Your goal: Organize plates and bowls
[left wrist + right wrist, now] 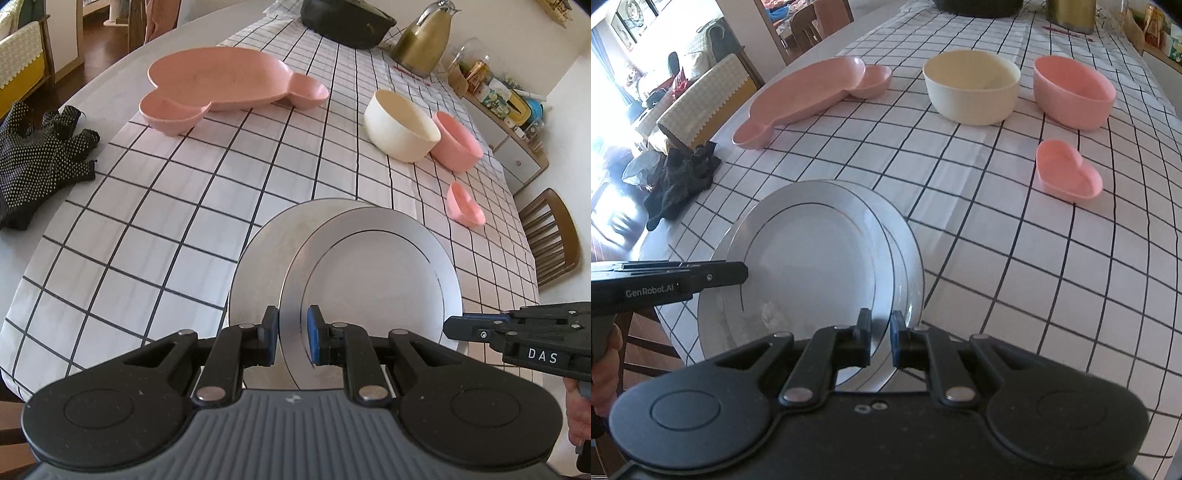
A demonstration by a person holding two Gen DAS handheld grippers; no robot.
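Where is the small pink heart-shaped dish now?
In the right wrist view, the heart-shaped dish sits right of centre on the checked cloth, in front of the pink bowl.

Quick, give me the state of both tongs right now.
Left tongs: shut on the rim of the top white plate.
Right tongs: shut on the opposite rim of the same plate, above a second plate.

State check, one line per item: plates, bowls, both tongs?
Top plate: gripped at both rims, above the lower plate.
Lower plate: on the tablecloth.
Left tongs: shut on top plate.
Right tongs: shut on top plate.
Cream bowl: upright, empty.
Pink bowl: upright, empty.
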